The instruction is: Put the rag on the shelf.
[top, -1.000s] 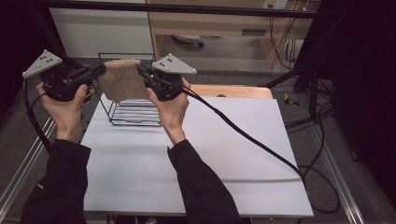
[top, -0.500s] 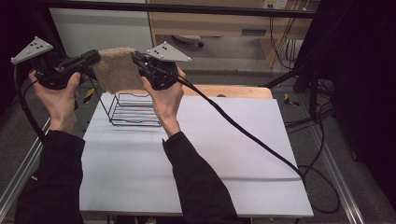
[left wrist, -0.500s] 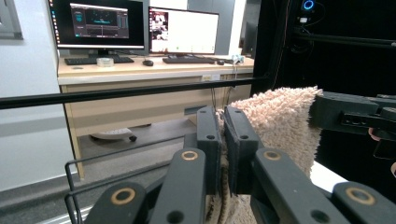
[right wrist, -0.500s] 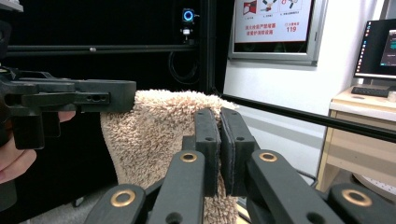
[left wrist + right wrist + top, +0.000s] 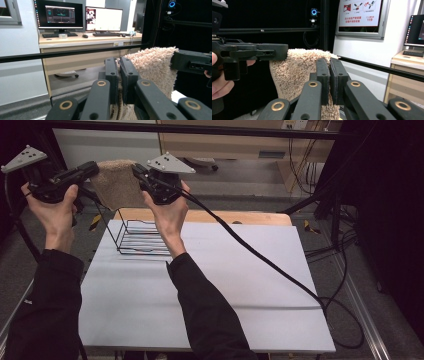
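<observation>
Holding up, at far left of the high view, the left gripper, grasped in the left hand, its grey three-cornered plate tilting toward the top corner. Clamping the near corner of a beige towel; in the left gripper view, jaws pressing almost together on a fold of the shaggy cloth, pile bulging out on either side. Hanging between the two grippers, well above the table: the towel, stretched along its top edge and drooping below.

Standing under the towel on the white table, near its far left edge: a black wire rack, partly hidden behind the right forearm.

Gripping the towel's other top corner, just right of the cloth: the right gripper, held in the right hand, grey plate on top. In the right gripper view, jaws squeezing nearly shut on the towel's edge, with the left gripper reaching in from the left side to the same cloth.

Trailing from the right gripper, running diagonally across the table and dropping off its right edge: a black cable. Showing beyond the table's far edge: a wooden board. Glowing in the background of the left gripper view: two monitors on a desk.
</observation>
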The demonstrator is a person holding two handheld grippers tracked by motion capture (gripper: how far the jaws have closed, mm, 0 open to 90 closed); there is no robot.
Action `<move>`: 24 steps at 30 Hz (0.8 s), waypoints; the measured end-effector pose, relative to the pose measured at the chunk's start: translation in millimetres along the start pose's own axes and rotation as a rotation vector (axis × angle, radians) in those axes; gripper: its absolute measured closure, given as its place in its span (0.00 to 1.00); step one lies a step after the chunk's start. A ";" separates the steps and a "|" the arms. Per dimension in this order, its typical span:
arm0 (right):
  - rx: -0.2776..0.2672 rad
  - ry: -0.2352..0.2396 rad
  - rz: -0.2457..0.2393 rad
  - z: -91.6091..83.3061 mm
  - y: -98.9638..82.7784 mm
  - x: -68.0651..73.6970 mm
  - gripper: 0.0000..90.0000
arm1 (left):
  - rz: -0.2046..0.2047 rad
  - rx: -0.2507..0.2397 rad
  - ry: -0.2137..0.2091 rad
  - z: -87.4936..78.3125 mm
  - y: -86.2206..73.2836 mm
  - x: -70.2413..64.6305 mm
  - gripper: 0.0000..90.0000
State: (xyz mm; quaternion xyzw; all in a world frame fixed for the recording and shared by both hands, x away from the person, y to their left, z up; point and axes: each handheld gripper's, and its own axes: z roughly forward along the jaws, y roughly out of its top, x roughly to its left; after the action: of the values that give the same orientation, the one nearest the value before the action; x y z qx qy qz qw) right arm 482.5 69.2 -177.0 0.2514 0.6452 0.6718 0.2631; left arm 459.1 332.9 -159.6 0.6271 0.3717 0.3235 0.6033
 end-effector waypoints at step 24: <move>0.015 -0.021 -0.009 26.3 -0.2 -33.9 0.96 | 0.008 0.007 0.013 46.1 5.5 19.6 0.94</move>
State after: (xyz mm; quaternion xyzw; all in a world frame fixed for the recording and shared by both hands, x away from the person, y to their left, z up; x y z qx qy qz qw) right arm 525.2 65.6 -176.0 0.2572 0.6485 0.6633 0.2709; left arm 509.1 325.9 -157.9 0.6285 0.3742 0.3288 0.5974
